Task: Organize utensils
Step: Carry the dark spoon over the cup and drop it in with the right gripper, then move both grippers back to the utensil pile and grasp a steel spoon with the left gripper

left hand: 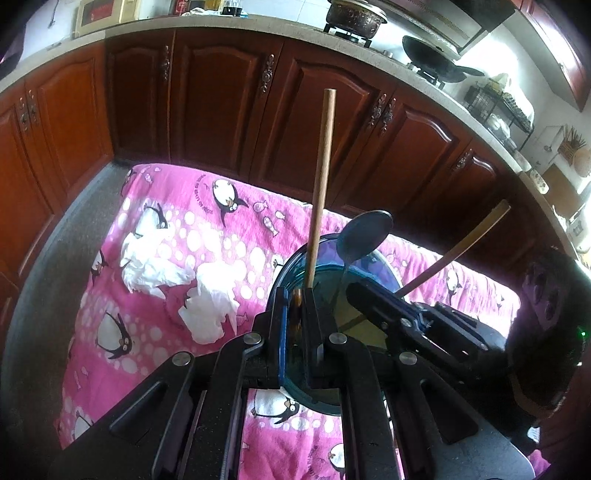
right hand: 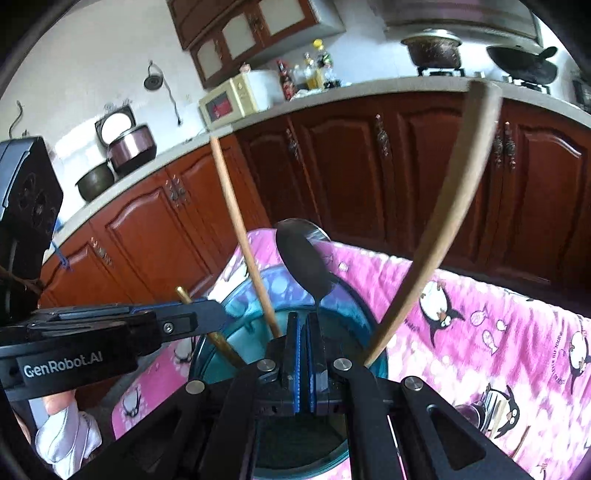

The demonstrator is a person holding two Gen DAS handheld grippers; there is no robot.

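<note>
A blue glass cup (left hand: pixel 295 387) stands on the pink penguin cloth (left hand: pixel 166 258). In the left wrist view my left gripper (left hand: pixel 295 299) is shut on a brown wooden stick (left hand: pixel 322 184) that stands upright in the cup. My right gripper (left hand: pixel 354 291) reaches in from the right, shut on a metal spoon (left hand: pixel 365 232) whose bowl points up above the cup. In the right wrist view the right gripper (right hand: pixel 303 321) holds the spoon (right hand: pixel 304 264) by its handle over the cup (right hand: pixel 362 321). A pale wooden stick (right hand: pixel 436 229) leans out of the cup to the right. The left gripper (right hand: pixel 210 314) comes in from the left.
Crumpled white tissues (left hand: pixel 177 273) lie on the cloth left of the cup. Dark red kitchen cabinets (left hand: pixel 221 103) with a grey counter (left hand: pixel 258 24) run behind the table. A small object (right hand: pixel 476 410) lies on the cloth at the right in the right wrist view.
</note>
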